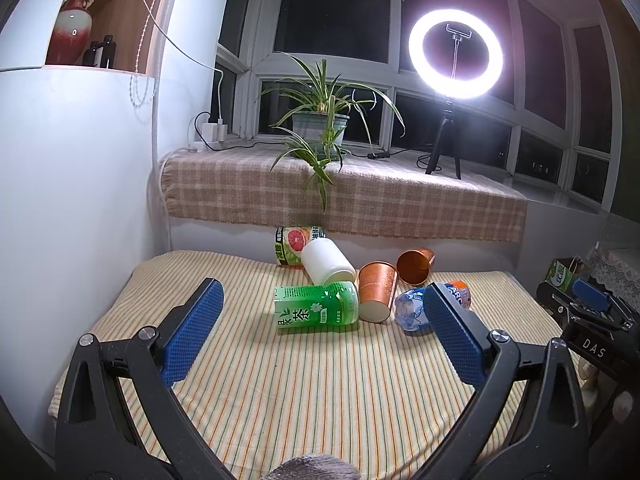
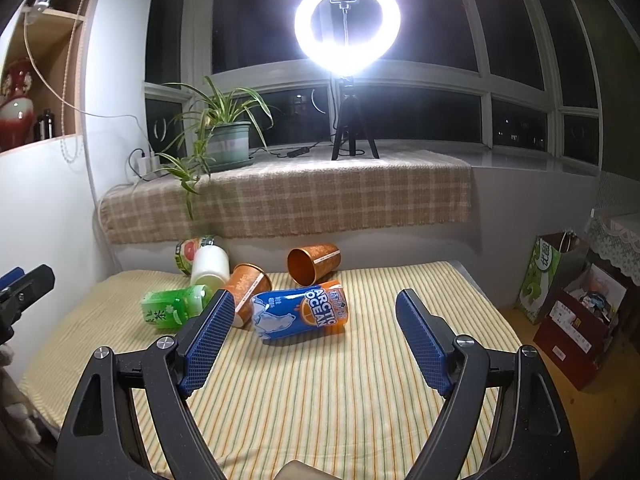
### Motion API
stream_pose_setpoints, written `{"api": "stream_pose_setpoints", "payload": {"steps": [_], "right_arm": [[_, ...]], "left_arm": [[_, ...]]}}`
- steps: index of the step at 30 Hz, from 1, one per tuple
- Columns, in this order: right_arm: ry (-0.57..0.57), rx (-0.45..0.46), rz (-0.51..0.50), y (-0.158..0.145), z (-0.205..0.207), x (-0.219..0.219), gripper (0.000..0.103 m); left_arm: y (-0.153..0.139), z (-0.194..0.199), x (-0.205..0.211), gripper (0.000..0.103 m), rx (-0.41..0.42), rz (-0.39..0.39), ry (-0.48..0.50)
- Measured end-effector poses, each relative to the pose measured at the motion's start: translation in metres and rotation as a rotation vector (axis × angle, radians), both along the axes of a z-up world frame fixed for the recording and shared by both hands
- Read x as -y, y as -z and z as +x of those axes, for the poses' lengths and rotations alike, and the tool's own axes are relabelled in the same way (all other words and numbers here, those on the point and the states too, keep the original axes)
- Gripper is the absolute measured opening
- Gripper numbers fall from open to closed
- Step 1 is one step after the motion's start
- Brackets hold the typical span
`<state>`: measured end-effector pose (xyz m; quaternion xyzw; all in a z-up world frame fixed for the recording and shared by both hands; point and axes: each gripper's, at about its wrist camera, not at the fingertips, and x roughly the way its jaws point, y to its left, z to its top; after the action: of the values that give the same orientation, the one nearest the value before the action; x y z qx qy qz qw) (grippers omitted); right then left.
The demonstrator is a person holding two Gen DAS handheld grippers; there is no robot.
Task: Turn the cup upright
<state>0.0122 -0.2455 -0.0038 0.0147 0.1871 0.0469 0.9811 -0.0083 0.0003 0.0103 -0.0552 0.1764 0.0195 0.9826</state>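
Observation:
Several cups lie on their sides on the striped table (image 1: 320,380): a green tea cup (image 1: 316,306), a white cup (image 1: 327,266), a copper cup (image 1: 376,291), a second copper cup (image 1: 416,266) with its mouth toward me, a blue and orange Arctic Ocean cup (image 2: 300,314) and a grapefruit-print cup (image 1: 294,245). My left gripper (image 1: 320,308) is open and empty, short of the green cup. My right gripper (image 2: 316,312) is open and empty, with the Arctic Ocean cup just beyond its fingertips.
A ledge with a checked cloth (image 1: 360,196) runs behind the table, holding a potted plant (image 1: 320,124) and a ring light on a tripod (image 1: 454,56). A white wall (image 1: 80,200) is on the left. Boxes and a bag (image 2: 560,300) stand right of the table.

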Motion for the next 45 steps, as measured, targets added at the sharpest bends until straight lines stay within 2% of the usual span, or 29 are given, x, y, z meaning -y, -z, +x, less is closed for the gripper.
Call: {"api": "stream_pose_setpoints", "payload": {"steps": [45], "right_arm": [[-0.01, -0.003, -0.016, 0.0012, 0.0019, -0.0069, 0.083]], "left_arm": [[-0.0056, -0.0014, -0.0035, 0.102, -0.005, -0.006, 0.0]]}}
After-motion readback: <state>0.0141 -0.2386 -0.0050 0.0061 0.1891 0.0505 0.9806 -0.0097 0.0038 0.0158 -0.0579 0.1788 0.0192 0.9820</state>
